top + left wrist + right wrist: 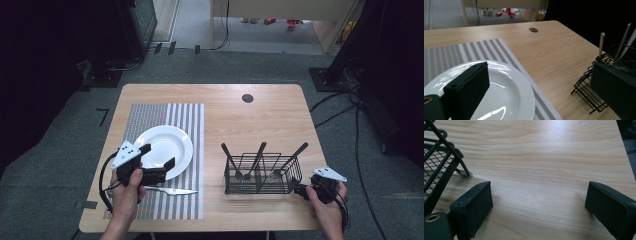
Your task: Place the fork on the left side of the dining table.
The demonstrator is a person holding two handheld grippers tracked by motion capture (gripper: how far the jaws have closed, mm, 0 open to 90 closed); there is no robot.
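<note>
A white plate (170, 142) lies on a grey striped placemat (150, 112) at the table's left. My left gripper (158, 155) hovers open over the plate's near edge, nothing between its jaws. In the left gripper view the plate (509, 97) lies under the open left gripper (539, 90). A table knife (170, 190) rests on the placemat near the front edge. A black wire cutlery basket (262, 175) holds three dark-handled utensils (257, 157). My right gripper (300, 191) sits low by the basket's right end. In the right gripper view the right gripper (541, 207) is open over bare wood.
The wooden table (250, 122) has a round cable hole (247, 98) near its far edge. The basket's corner (436, 170) stands just left of the right gripper's jaws. Cables (350, 100) run over the grey floor to the right.
</note>
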